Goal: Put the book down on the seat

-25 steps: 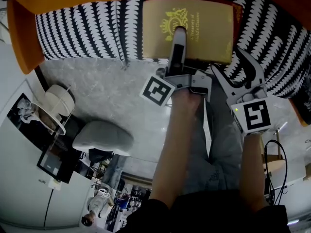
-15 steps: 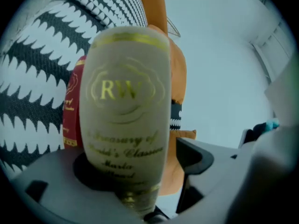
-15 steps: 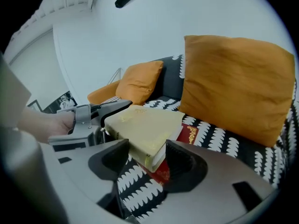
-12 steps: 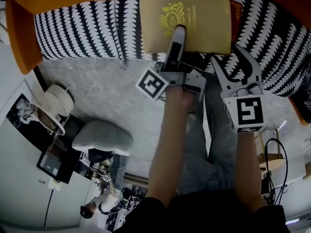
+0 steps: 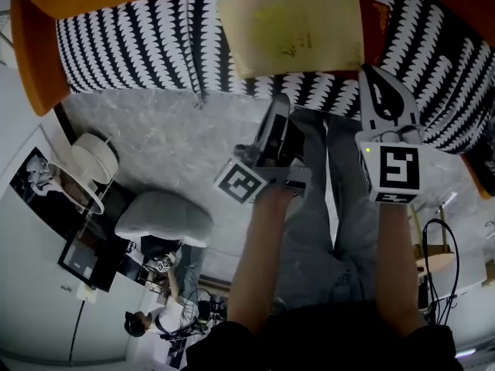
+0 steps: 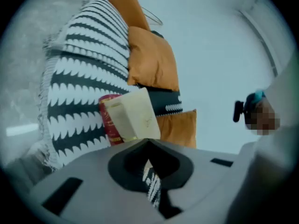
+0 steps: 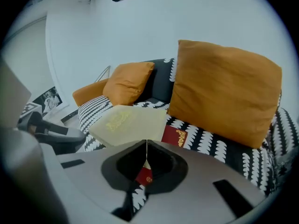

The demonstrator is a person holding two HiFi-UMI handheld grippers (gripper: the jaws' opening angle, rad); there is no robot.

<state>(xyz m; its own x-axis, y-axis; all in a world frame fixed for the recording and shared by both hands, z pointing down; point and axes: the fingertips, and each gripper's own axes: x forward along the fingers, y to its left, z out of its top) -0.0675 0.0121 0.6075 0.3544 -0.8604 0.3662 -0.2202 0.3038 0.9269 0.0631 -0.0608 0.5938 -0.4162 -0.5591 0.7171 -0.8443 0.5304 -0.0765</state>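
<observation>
Book (image 5: 298,29) lies flat on the striped seat (image 5: 131,49), partly over a red book (image 5: 377,23), so it needs no support. Left gripper (image 5: 278,113) and right gripper (image 5: 371,79) are both closed, empty, clear of it.

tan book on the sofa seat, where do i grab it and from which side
Probably its near edge, coming in level from the front of the seat. The tan book lies flat on a red book, which seems to lift that edge off the seat, leaving a gap to reach under.
</observation>
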